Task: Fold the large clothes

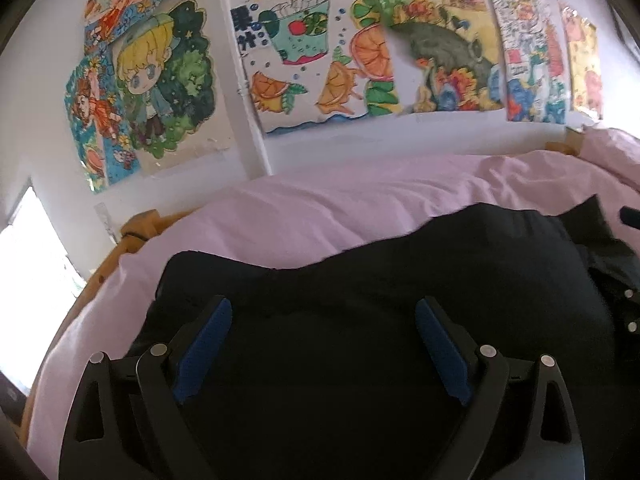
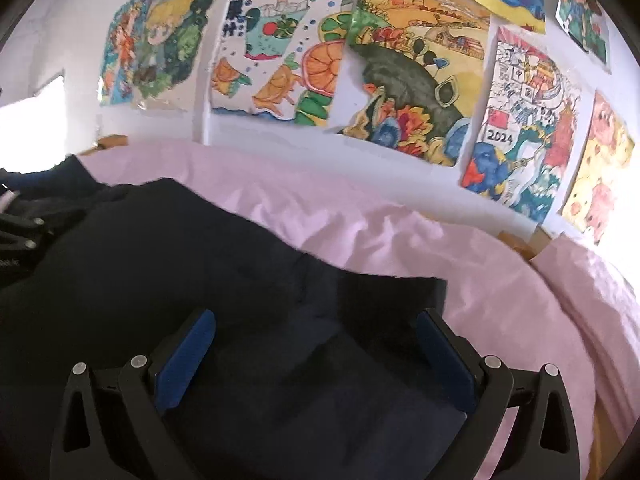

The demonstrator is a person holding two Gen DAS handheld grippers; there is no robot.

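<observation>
A large dark navy garment (image 1: 380,280) lies spread on a pink bed sheet (image 1: 320,208). My left gripper (image 1: 323,312) hovers over its left part, jaws wide apart, blue pads (image 1: 208,344) clear of the cloth. In the right wrist view the same garment (image 2: 180,248) fills the lower left, with a folded edge ending near the sheet (image 2: 500,300). My right gripper (image 2: 316,320) stands open above that right end, nothing pinched between its pads (image 2: 444,356). The other gripper's black frame (image 2: 20,236) shows at the far left edge.
A white wall with several colourful drawings (image 1: 320,60) rises right behind the bed. A wooden bed frame (image 1: 132,236) runs along the left edge, and its corner (image 2: 528,244) shows at the right. A bright window (image 1: 36,248) is at far left.
</observation>
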